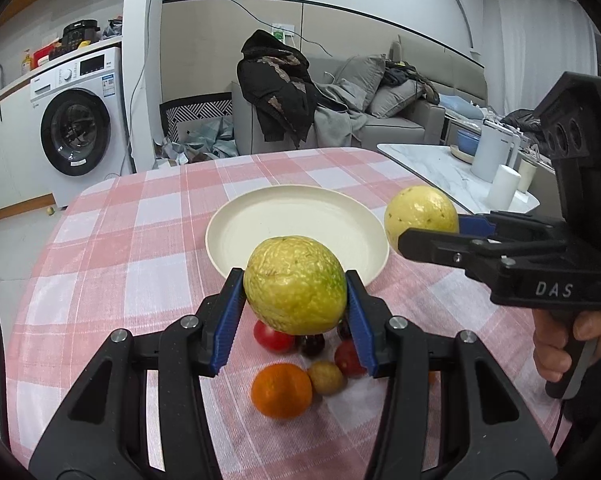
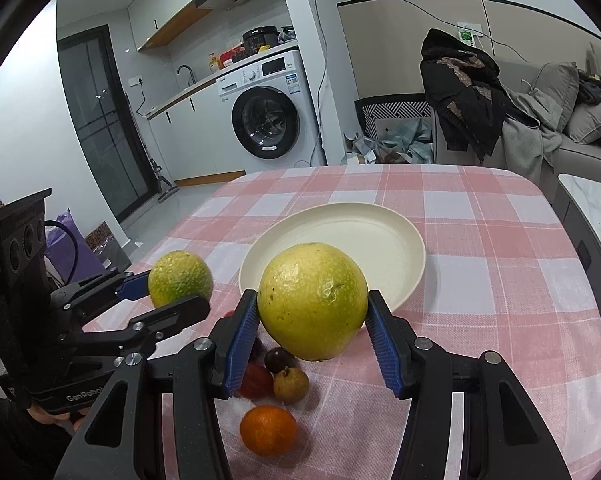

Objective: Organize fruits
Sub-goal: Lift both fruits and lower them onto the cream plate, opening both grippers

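left claw (image 1: 295,294): clamped on green-yellow fruit (image 1: 295,284), pads at its widest girth, lifted clear of the worktop (image 1: 112,240).
right claw (image 2: 312,320): clamped on yellow fruit (image 2: 312,300), same mid-girth hold, also airborne.
handling: both look firm, round, dimpled rind; likely light, could roll out, so keep pads on the equator.
plate (image 2: 414,258): cream, smooth, shallow rim, bare, at 12 o'clock of both fruits.
loose pile: orange (image 2: 268,430), red and dark small fruits at 6 o'clock, on checked cloth.
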`<act>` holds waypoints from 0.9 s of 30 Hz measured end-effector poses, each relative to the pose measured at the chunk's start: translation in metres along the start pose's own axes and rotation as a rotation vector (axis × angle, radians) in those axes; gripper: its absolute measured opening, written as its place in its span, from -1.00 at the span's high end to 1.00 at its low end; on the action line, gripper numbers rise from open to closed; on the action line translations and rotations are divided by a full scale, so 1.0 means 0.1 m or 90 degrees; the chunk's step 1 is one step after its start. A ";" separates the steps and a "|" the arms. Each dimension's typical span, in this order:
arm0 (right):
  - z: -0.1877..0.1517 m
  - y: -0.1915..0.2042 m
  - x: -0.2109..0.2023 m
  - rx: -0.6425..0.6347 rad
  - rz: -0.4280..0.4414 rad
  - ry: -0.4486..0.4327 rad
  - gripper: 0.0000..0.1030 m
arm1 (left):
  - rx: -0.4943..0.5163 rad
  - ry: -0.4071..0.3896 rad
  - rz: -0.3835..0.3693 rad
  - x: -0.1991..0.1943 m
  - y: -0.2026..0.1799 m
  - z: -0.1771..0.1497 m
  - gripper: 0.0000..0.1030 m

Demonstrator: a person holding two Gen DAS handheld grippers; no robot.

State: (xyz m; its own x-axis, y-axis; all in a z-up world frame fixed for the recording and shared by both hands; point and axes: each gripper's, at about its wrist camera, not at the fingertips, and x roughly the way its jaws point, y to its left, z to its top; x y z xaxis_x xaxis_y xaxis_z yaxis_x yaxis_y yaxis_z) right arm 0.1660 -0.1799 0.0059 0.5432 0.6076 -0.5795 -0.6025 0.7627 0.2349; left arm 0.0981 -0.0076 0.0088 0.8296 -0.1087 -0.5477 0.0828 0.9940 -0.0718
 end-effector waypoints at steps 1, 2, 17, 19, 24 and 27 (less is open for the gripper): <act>0.02 0.00 0.02 0.000 0.000 0.000 -0.06 | -0.003 -0.001 -0.002 0.02 0.01 0.03 0.11; 0.02 0.00 0.03 -0.001 -0.001 0.000 -0.06 | -0.005 -0.002 -0.003 0.05 0.01 0.05 0.11; 0.00 -0.22 0.43 0.056 -0.019 0.045 -0.06 | -0.022 0.015 0.018 0.59 0.13 0.17 0.11; 0.01 -0.25 0.44 0.062 -0.023 0.042 -0.06 | -0.024 0.019 0.018 0.64 0.16 0.15 0.11; 0.02 -0.30 0.50 0.077 -0.017 0.043 -0.06 | -0.027 0.026 0.017 0.73 0.18 0.13 0.11; 0.00 -0.28 0.56 0.073 -0.016 0.049 -0.06 | -0.022 0.035 0.020 0.80 0.20 0.10 0.10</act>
State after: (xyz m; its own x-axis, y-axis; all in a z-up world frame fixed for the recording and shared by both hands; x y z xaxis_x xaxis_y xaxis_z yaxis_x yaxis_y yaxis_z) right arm 0.2128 -0.1671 -0.0330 0.5076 0.5725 -0.6439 -0.5161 0.8005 0.3048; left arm 0.1716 0.0039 -0.0277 0.8002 -0.0796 -0.5944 0.0378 0.9959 -0.0825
